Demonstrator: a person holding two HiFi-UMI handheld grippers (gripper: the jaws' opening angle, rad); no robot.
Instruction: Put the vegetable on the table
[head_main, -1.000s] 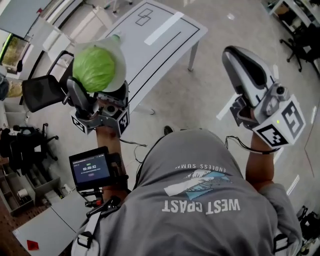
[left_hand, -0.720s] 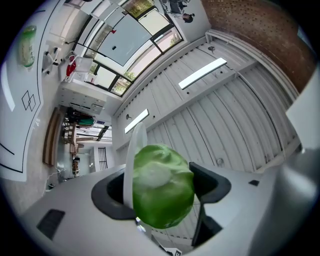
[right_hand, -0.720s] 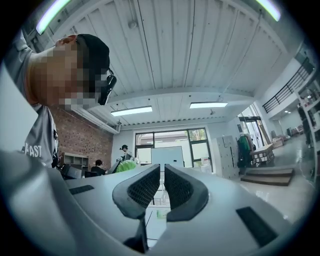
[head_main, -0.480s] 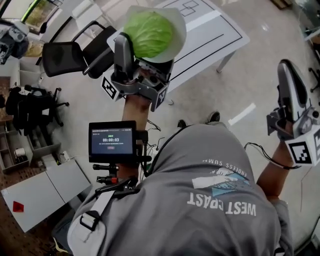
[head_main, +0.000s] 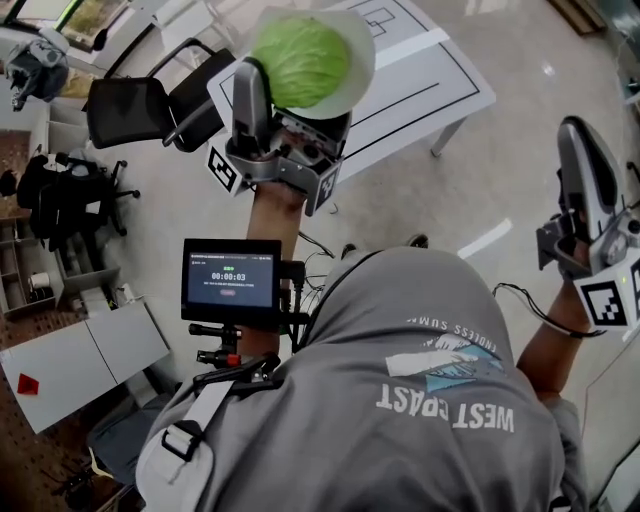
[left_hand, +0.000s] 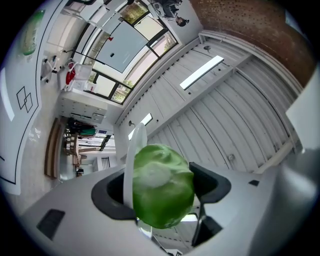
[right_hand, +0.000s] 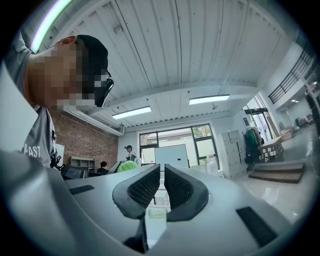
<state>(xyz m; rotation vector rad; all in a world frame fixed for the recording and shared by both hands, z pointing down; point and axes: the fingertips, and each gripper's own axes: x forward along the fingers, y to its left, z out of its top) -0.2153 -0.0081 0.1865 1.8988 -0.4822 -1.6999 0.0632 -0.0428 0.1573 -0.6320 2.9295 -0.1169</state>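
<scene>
A round green cabbage (head_main: 300, 60) sits between the jaws of my left gripper (head_main: 298, 72), which is shut on it and held up in the air. A thin white plate-like disc (head_main: 358, 55) is wedged beside the cabbage; in the left gripper view its edge (left_hand: 131, 165) stands between the left pad and the cabbage (left_hand: 162, 192). The white table (head_main: 430, 75) with black lines lies below and beyond the cabbage. My right gripper (head_main: 578, 135) is raised at the right, away from the table, its jaws (right_hand: 162, 177) shut with nothing between them.
A black office chair (head_main: 140, 105) stands left of the table. A small screen (head_main: 232, 280) is strapped to the person's left forearm. Grey cabinets (head_main: 85, 360) and shelving (head_main: 30, 270) line the left side. Bare floor (head_main: 480, 190) lies right of the table.
The left gripper with the cabbage has moved up and right in the view, over the table's near end. The right gripper has shifted to the right edge. Little has moved in the last half second.
</scene>
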